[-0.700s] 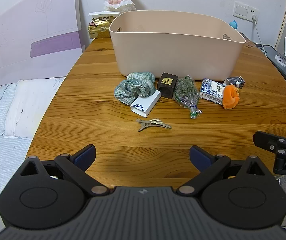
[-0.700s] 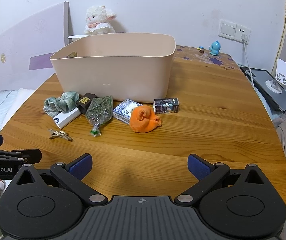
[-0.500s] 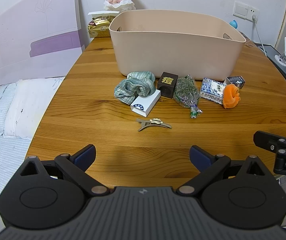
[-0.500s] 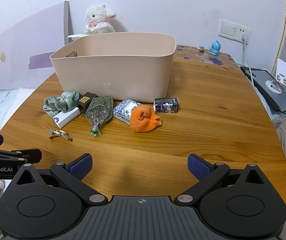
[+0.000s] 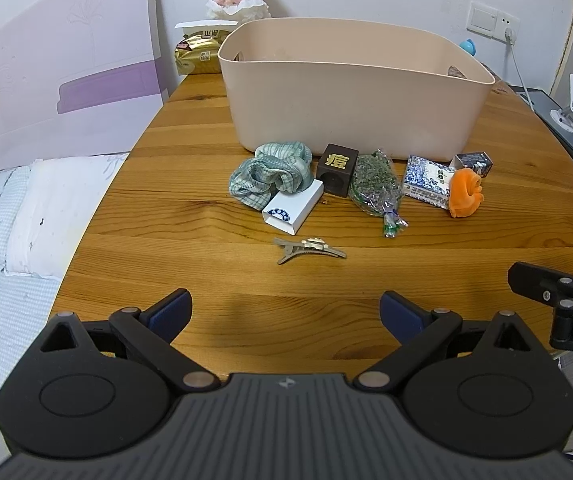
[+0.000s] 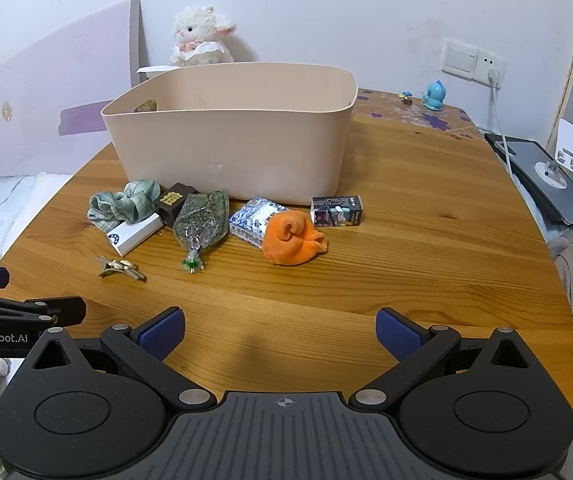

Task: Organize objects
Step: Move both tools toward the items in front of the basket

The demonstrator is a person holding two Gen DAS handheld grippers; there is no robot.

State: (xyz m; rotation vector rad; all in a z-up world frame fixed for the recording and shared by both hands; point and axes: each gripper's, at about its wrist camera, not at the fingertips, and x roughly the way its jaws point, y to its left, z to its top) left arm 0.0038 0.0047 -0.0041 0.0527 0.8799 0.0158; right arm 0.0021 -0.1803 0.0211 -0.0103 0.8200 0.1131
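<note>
Both grippers hang with fingers spread, empty, over the table's near edge. Left wrist view: left gripper, a hair clip nearest it, the beige bin mid-table. Right wrist view: right gripper faces an orange cloth in the row of small items before the bin.

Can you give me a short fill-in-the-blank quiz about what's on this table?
1. The rolled cloth at the right of the row is ____ in colour.
2. The hair clip lies on the ____, outside the bin.
3. Both the left gripper and the right gripper are ____.

Missing words: orange; table; open
</note>
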